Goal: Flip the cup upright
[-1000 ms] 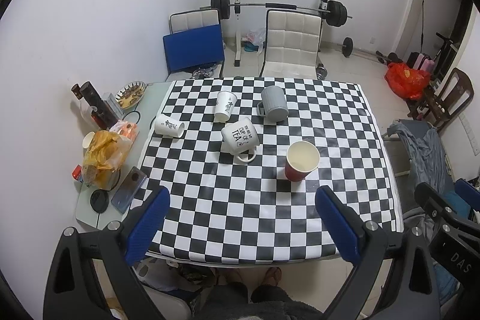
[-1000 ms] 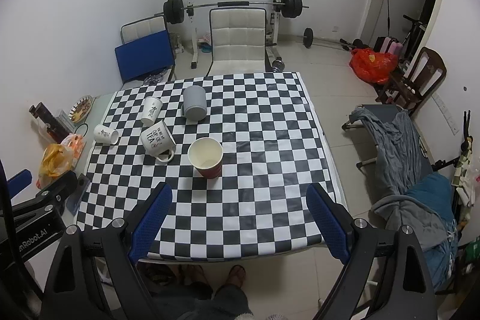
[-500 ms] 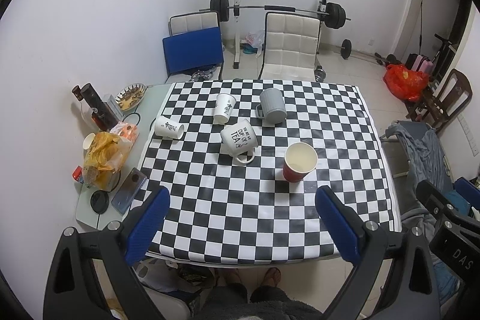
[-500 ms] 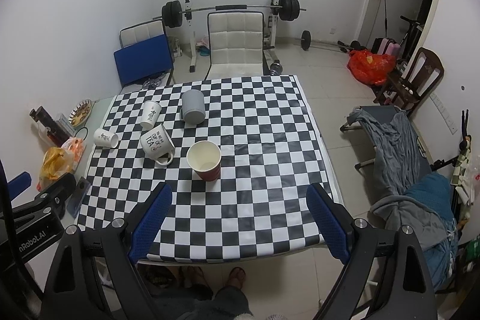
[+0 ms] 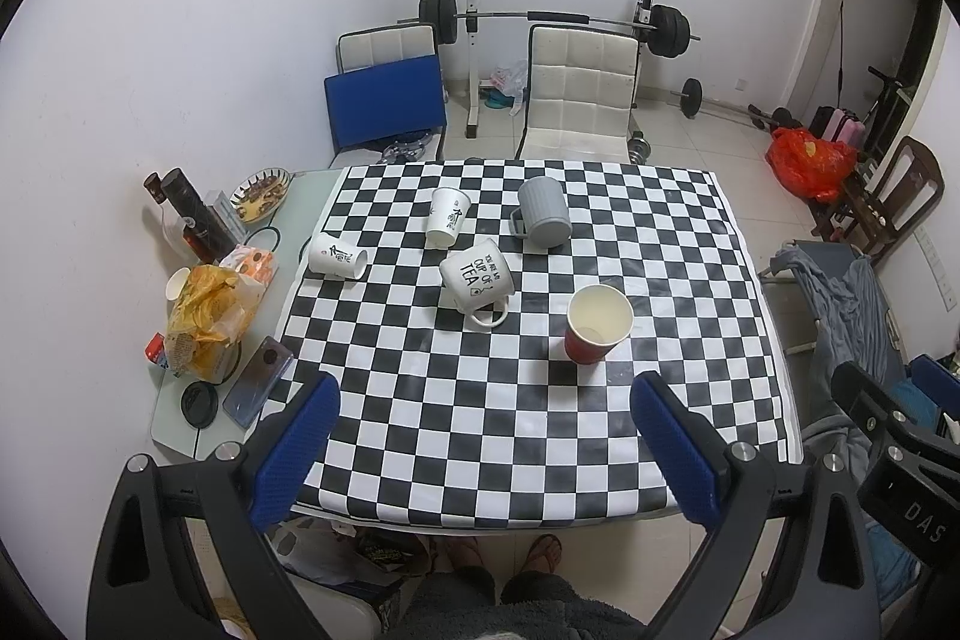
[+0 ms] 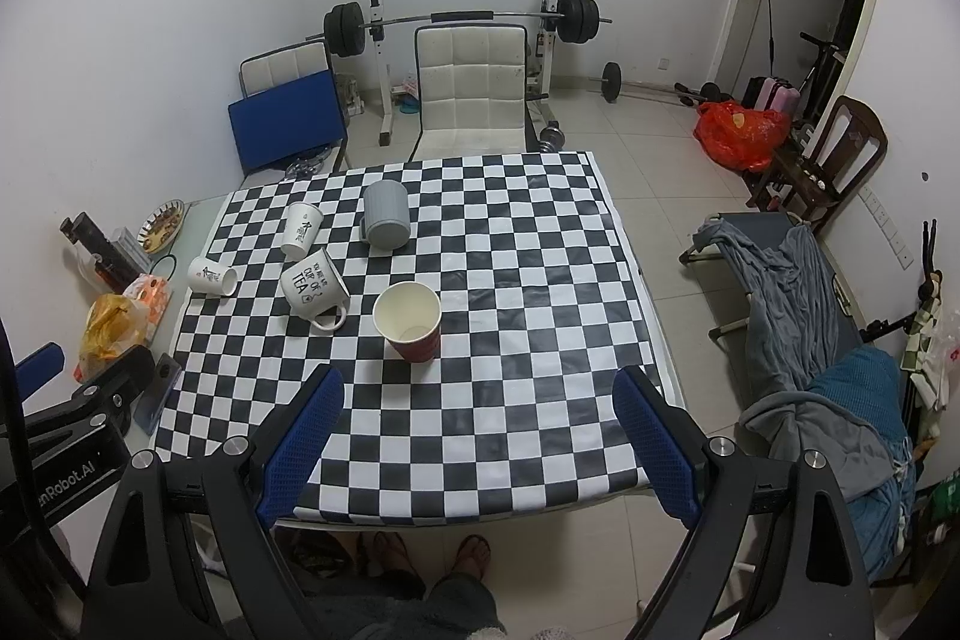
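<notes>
On the checkered table [image 5: 540,430] stand several cups. A red paper cup [image 5: 597,331] [image 6: 409,319] stands upright with its mouth up. A white "cup of tea" mug [image 5: 476,277] [image 6: 313,288] is upside down and tilted. A grey mug [image 5: 542,213] [image 6: 387,214] is upside down. One small white cup [image 5: 447,216] [image 6: 301,229] is upside down, another [image 5: 337,256] [image 6: 212,275] lies on its side at the left edge. My left gripper [image 5: 483,400] and right gripper [image 6: 477,394] are both open, empty, high above the table's near edge.
A side shelf [image 5: 174,418] left of the table holds a snack bag [image 5: 207,307], a phone [image 5: 258,381], bottles [image 5: 192,214] and a dish [image 5: 261,193]. White chairs [image 5: 579,91], a barbell rack and a cot with clothes [image 6: 798,304] surround the table.
Both cameras have pulled slightly back and up; the table sits a little lower in view. No cup has moved. Both grippers stay open.
</notes>
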`<state>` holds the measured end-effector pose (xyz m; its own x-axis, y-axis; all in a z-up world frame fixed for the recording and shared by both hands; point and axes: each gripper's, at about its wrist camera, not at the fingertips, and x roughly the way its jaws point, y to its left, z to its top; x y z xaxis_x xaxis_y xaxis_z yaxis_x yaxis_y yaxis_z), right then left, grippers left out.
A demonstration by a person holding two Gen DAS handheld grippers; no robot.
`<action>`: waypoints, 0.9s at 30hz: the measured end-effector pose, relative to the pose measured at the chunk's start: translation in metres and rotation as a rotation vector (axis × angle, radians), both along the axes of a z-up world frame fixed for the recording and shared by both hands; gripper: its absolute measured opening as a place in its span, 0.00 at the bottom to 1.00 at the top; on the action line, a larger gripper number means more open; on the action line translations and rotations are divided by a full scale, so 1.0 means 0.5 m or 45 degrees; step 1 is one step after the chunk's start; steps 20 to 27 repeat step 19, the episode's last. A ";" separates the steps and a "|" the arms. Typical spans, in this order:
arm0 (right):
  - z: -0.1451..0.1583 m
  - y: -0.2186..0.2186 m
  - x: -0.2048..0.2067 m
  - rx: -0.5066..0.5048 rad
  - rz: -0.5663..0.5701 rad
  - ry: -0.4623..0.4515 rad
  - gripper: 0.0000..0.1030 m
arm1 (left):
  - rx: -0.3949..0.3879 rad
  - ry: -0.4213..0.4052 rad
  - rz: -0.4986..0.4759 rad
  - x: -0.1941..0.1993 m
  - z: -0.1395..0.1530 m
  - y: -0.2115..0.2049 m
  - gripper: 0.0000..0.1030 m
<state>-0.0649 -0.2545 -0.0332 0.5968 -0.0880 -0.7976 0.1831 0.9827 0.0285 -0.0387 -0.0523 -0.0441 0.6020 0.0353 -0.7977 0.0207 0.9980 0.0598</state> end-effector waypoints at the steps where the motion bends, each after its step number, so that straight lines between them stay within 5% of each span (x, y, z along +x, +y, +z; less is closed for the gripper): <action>1: -0.001 0.001 0.000 -0.001 -0.001 0.000 0.90 | -0.001 -0.001 -0.001 0.000 0.002 -0.001 0.96; 27: -0.004 0.004 -0.003 -0.003 -0.003 -0.004 0.90 | -0.002 -0.003 -0.004 -0.001 -0.001 0.002 0.96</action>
